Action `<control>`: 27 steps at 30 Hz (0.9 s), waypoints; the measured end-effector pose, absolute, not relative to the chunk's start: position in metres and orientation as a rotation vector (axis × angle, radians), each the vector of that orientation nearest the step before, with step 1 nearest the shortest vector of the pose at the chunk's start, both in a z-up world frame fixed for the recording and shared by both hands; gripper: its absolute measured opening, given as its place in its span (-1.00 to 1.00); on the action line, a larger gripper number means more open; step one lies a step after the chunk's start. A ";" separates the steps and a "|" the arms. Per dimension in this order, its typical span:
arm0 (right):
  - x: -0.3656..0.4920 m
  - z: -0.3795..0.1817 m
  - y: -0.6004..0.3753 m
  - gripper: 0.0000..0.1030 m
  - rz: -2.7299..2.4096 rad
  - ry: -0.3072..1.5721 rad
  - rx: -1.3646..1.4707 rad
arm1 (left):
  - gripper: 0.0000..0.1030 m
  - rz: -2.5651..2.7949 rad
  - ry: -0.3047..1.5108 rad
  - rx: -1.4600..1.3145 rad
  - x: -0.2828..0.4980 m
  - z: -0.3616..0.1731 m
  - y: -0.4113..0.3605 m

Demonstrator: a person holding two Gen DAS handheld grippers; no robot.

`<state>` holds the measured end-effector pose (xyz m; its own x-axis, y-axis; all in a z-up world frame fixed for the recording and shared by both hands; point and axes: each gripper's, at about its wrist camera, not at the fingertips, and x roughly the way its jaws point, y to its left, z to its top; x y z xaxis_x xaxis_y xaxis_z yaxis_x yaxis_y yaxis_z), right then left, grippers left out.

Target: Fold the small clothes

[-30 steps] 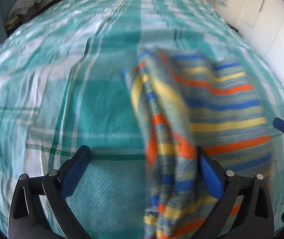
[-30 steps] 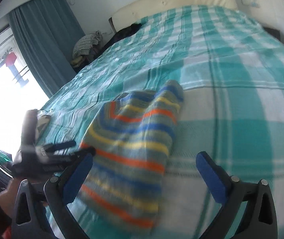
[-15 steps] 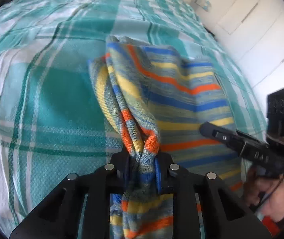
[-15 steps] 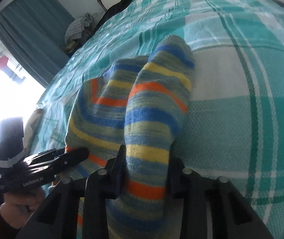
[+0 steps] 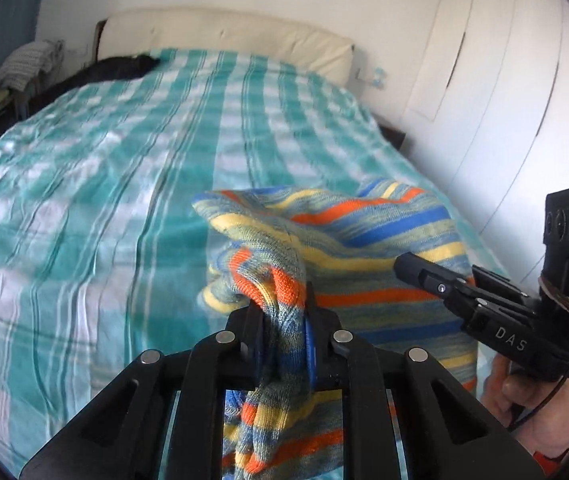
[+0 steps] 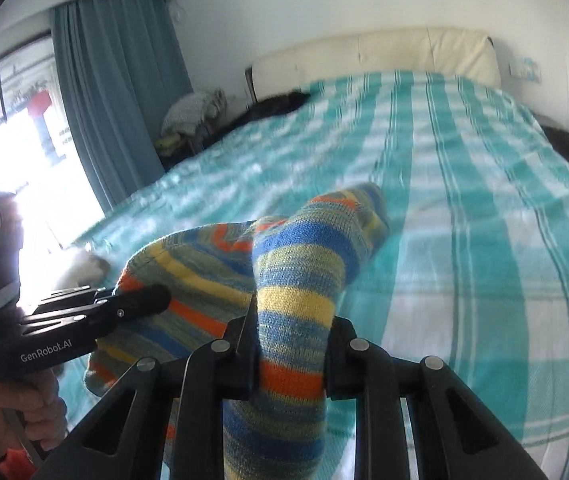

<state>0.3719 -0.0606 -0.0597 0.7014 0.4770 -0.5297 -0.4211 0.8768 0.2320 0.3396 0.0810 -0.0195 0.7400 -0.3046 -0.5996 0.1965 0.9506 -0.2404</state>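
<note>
A small knitted garment with blue, yellow, orange and grey-green stripes is held up above the teal checked bedspread. My left gripper is shut on a bunched edge of it. My right gripper is shut on another striped edge. The cloth hangs between the two grippers and droops below both jaws. The right gripper shows at the right in the left wrist view, and the left gripper shows at the left in the right wrist view.
The bedspread runs back to a cream headboard. A dark garment lies near the head of the bed. White wardrobe doors stand at the right. A teal curtain and bright window are on the left.
Both grippers closed on the striped garment and have lifted it off the bed. The views now tilt up toward the headboard.
</note>
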 end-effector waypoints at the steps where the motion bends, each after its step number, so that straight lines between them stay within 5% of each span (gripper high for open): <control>1: 0.372 -0.051 -0.066 -0.54 0.507 0.604 0.116 | -0.66 -0.282 0.697 -0.177 0.340 -0.018 0.081; 2: 0.375 -0.047 -0.071 -0.54 0.516 0.617 0.138 | -0.60 -0.283 0.736 -0.195 0.344 -0.023 0.079; 4: 0.383 -0.058 -0.081 -0.44 0.517 0.687 0.185 | -0.07 -0.264 0.865 -0.223 0.350 -0.056 0.077; 6: 0.391 -0.097 -0.089 -0.02 0.490 0.889 0.195 | 0.06 -0.206 1.002 -0.236 0.340 -0.105 0.077; 8: 0.379 -0.146 -0.107 0.11 0.399 1.085 0.165 | 0.06 -0.181 1.095 -0.188 0.312 -0.144 0.075; 11: 0.332 -0.177 -0.140 0.21 0.360 1.122 0.153 | 0.23 -0.148 1.088 -0.115 0.261 -0.155 0.069; 12: 0.316 -0.177 -0.148 0.23 0.346 1.109 0.144 | 0.42 -0.136 1.066 -0.097 0.246 -0.152 0.066; 16: 0.268 -0.155 -0.160 0.79 0.304 1.017 0.125 | 0.91 -0.034 0.917 0.048 0.200 -0.113 0.042; 27: 0.195 -0.087 -0.149 0.84 0.293 0.874 0.035 | 0.97 0.164 0.768 0.132 0.158 -0.043 0.018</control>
